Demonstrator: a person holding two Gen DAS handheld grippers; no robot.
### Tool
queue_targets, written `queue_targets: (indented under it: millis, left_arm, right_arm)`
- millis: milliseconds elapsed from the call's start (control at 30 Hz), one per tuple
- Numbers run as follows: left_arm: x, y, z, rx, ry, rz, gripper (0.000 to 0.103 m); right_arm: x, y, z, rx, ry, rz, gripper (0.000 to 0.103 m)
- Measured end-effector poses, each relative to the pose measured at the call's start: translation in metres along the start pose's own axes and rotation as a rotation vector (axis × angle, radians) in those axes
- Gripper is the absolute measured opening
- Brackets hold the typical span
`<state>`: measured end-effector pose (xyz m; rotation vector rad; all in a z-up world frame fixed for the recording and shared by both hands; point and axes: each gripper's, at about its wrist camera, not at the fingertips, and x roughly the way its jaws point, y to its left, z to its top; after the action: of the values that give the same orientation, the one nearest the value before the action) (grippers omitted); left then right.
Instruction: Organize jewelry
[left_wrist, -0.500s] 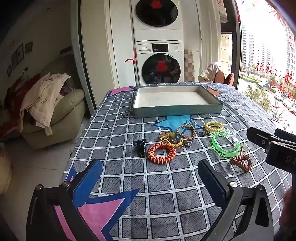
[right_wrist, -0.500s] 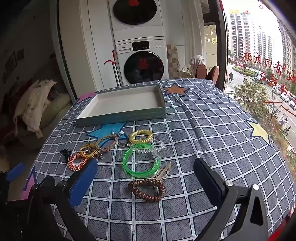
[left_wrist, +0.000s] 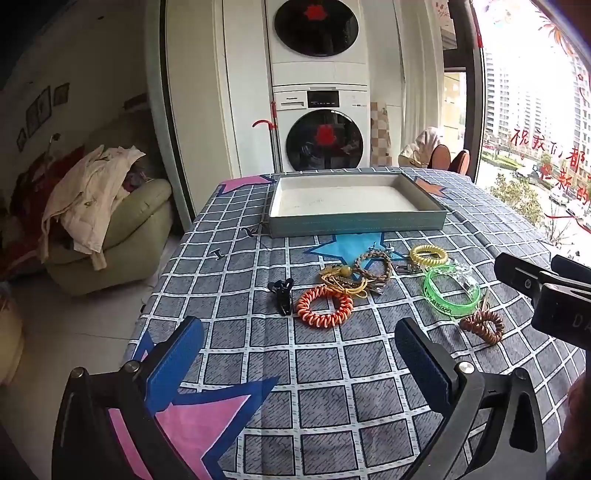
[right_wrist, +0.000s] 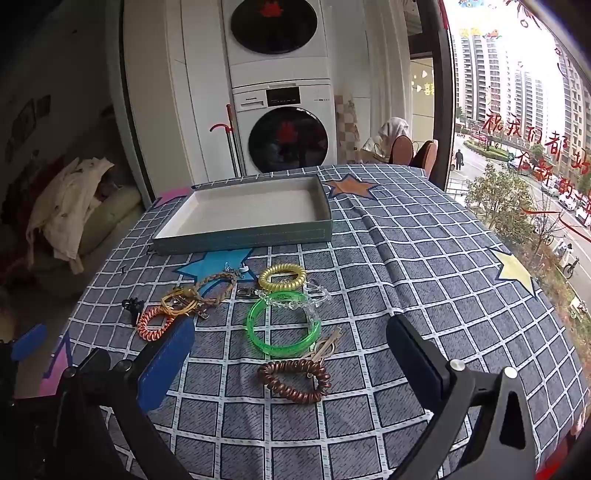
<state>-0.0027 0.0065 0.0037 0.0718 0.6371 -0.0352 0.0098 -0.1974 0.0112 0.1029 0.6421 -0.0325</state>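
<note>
Both grippers, left (left_wrist: 299, 363) and right (right_wrist: 290, 354), are held with fingers wide and empty above the counter (right_wrist: 424, 266); the jewelry (right_wrist: 283, 324) lies loose near the empty tray (right_wrist: 243, 234), presumably its destination.

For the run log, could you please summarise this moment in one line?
left claw: open | right claw: open | tray: empty | jewelry: on table

A home, living room running into a laundry nook: 2 stacked washing machines (left_wrist: 320, 140) in white cabinetry, clothes-heaped green armchair (left_wrist: 122, 229), framed pictures (left_wrist: 40, 109), cloth-covered table (right_wrist: 406, 258), apartment towers (right_wrist: 491, 74) outside.
</note>
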Motion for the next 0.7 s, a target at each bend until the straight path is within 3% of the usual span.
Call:
queue_targets:
  millis: [700]
  left_arm:
    - [0.0054,-0.0005,-0.0006,-0.003,0.004,0.005,0.103]
  right_arm:
    - [-0.0011,-0.0014,0.0004,0.009,-0.007,0.018,0.103]
